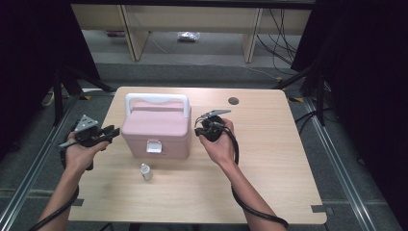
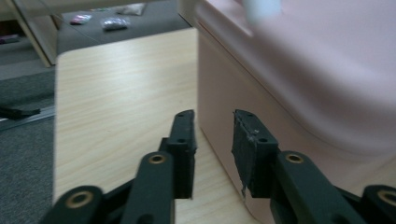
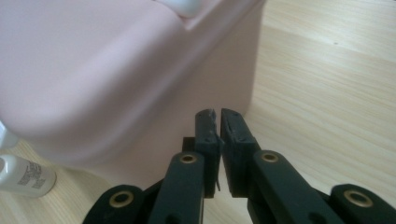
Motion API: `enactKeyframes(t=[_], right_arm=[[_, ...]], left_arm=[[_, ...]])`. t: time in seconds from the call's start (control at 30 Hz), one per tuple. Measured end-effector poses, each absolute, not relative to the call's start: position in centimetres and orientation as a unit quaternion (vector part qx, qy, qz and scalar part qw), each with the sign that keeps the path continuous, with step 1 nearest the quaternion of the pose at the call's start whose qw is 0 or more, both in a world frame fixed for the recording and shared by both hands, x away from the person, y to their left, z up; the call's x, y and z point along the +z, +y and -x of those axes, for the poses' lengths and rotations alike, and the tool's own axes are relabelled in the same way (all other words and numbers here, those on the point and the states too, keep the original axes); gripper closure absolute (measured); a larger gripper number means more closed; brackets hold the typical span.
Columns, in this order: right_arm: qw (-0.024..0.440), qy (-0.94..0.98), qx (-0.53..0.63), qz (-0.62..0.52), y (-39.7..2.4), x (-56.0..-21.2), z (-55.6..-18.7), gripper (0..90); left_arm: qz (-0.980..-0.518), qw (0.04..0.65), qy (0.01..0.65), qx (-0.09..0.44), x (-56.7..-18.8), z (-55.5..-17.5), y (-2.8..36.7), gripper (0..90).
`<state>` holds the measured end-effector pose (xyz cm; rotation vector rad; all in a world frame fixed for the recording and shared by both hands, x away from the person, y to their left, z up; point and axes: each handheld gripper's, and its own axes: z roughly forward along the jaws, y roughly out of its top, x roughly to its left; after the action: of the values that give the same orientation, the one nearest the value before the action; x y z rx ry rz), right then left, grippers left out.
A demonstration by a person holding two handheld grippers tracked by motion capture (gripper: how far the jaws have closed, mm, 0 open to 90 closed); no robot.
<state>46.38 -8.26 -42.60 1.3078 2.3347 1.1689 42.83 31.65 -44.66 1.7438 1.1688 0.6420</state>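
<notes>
A pink lidded box with a white handle and a white front latch stands on the wooden table. My left gripper hovers just left of the box, open with nothing between its jaws; in the left gripper view the left gripper points at the box's side wall. On the other side of the box is my right gripper. In the right gripper view the right gripper has its pads parted by a thin slit, empty, facing the box.
A small white bottle stands on the table in front of the box; the bottle also appears at the lower left of the right gripper view. A dark round hole marks the table's far right. Desk legs and cables lie beyond the table.
</notes>
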Motion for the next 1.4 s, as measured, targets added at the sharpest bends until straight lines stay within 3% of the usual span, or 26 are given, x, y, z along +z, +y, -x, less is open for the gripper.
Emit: enactKeyframes(t=[0.23,0.43,0.93,1.4], right_arm=[[0.128,0.785,0.394,-0.461,-11.1,-42.2,-45.5,75.8],[0.129,0.78,0.397,-0.466,-12.7,-42.2,-45.1,74.7],[0.131,0.781,0.407,-0.455,-13.0,-42.4,-44.1,72.8],[0.131,0.778,0.41,-0.458,-12.3,-42.4,-43.4,72.4]], left_arm=[[-0.664,0.501,0.489,0.264,-42.0,-41.7,32.5,49.2],[-0.643,0.521,0.49,0.274,-40.2,-41.5,31.9,42.1],[-0.643,0.537,0.49,0.243,-39.0,-43.4,29.2,44.5],[-0.653,0.511,0.51,0.229,-38.8,-46.8,27.8,48.3]])
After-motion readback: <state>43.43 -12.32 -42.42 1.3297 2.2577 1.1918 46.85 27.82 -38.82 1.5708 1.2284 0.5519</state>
